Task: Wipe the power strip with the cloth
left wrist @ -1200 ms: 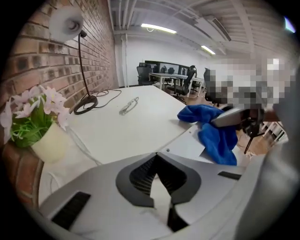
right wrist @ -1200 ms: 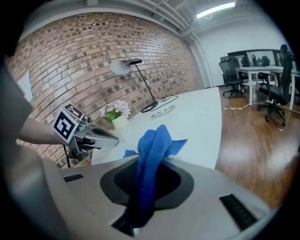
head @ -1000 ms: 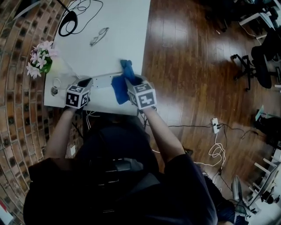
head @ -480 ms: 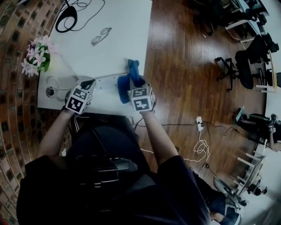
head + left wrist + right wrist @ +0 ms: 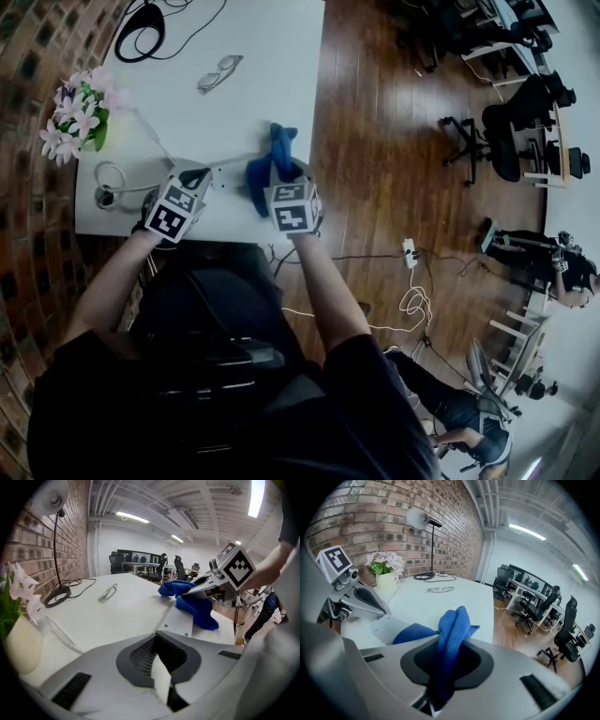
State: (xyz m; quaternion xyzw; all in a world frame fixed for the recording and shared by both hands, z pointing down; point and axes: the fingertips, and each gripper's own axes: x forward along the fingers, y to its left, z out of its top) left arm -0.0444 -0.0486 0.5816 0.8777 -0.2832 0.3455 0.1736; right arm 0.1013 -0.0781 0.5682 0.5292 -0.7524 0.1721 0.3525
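The power strip (image 5: 228, 172) lies on the white table (image 5: 272, 56) near its 6 o'clock edge in the head view, long axis running roughly 9 to 3 o'clock. The left gripper (image 5: 194, 176) sits at the 9 o'clock end, jaws pressed together on what looks like a thin white lip of the strip, though only a sliver shows between them; the right gripper (image 5: 280, 174) is at the 3 o'clock end, pinching a fold of the blue cloth (image 5: 261, 178), which drapes over that end.

The coming stroke, I judge, turns on this: the bare length of strip lies toward 9 o'clock from the right gripper, so the cloth should travel along the axis toward the left one, which steadies the strip.

The head view gives the layout but hides both grips under the marker cubes; the right gripper view shows the cloth bunched upright between its jaws, the strip's pale face beyond at 10 o'clock; the left gripper view shows the cloth covering the far end at 1 o'clock.
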